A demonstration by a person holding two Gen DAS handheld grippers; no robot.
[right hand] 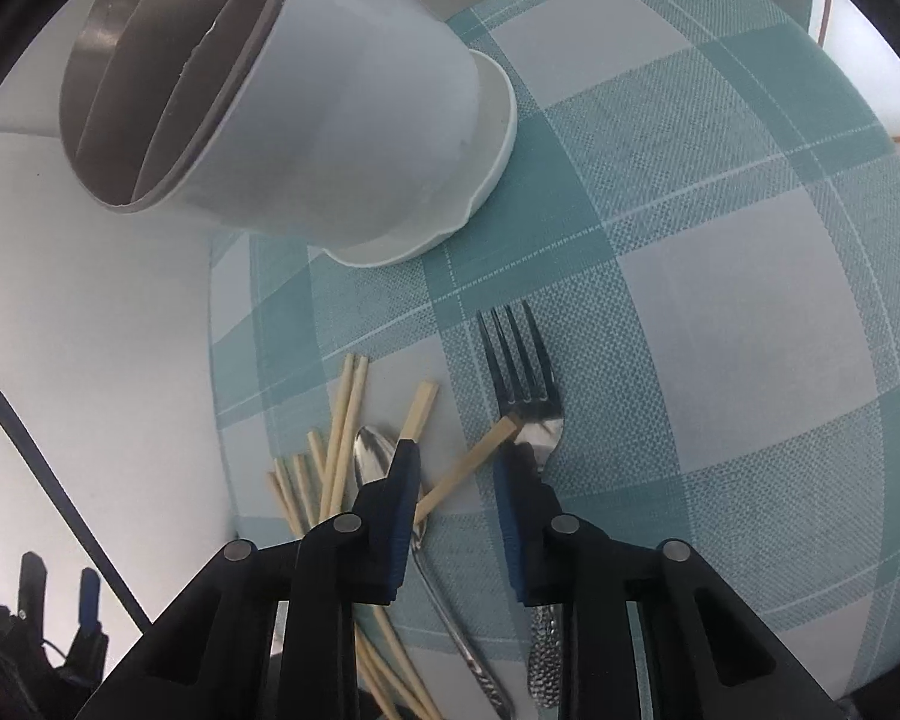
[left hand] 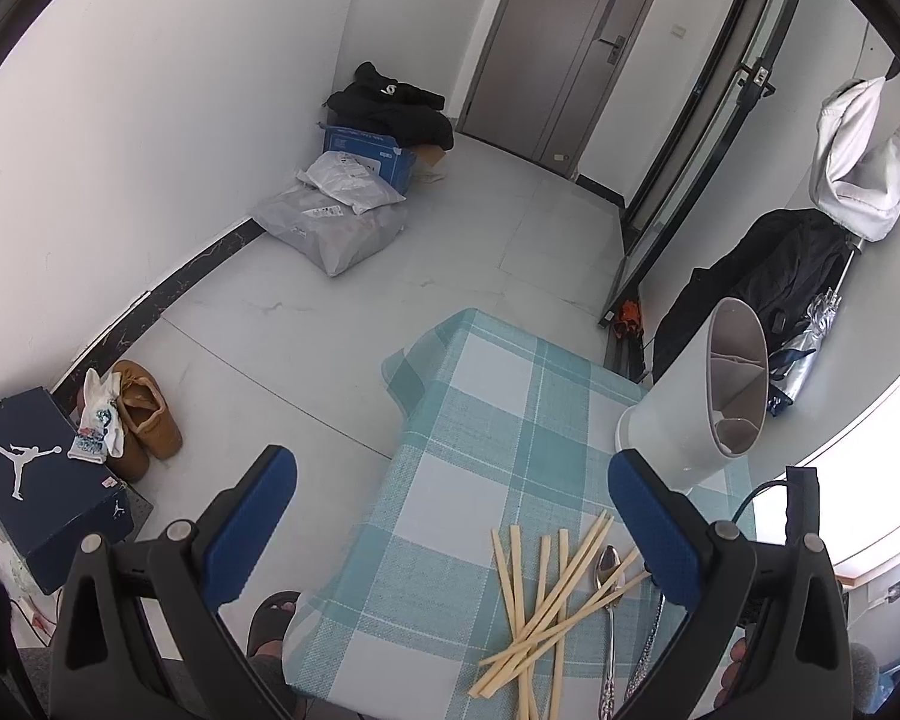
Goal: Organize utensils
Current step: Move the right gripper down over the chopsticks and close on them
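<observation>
Here, my right tool (right hand: 457, 461) sits low over the tabletop (right hand: 720, 312), jaws partly apart around one chopstick from the chopsticks (right hand: 336, 456) pile, just beside the fork (right hand: 525, 384) and spoon (right hand: 371, 457). Beyond the fork stands the white holder (right hand: 354, 120). My left tool (left hand: 450, 534) hangs wide and empty.

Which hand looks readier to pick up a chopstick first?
The right. Its gripper is low over the chopsticks, open around one lying against the fork. The left gripper hangs higher, wide open, mostly beside the table.
</observation>
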